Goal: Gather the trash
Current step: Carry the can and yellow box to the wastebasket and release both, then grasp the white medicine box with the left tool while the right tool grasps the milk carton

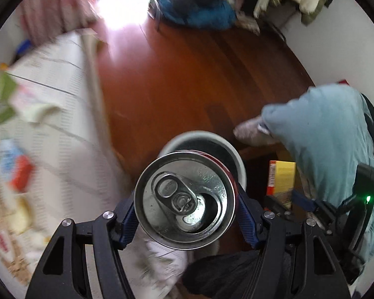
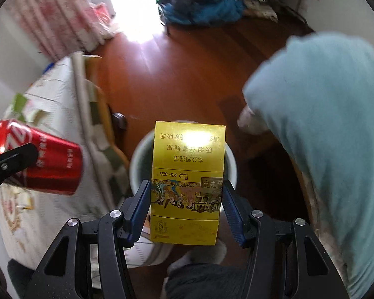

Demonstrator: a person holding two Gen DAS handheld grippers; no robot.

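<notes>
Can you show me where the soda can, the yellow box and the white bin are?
soda can (image 1: 184, 199): left wrist view, on its silver top by the pull tab.
yellow box (image 2: 187, 179): right wrist view, middle of its printed front.
white bin (image 2: 136, 159): right wrist view, on its left rim.

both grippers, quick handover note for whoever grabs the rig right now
Left gripper: shut on the red soda can, opened top facing the camera.
Right gripper: shut on the yellow cigarette box, upright between the pads.
Both items hang above the white bin on the wood floor; the box is roughly centred over it in the right wrist view.
Done: both pieces picked up and brought to the bin.
Left: release both into the bin, then go back for the litter on the white mat, which is too blurred to itemise.
</notes>
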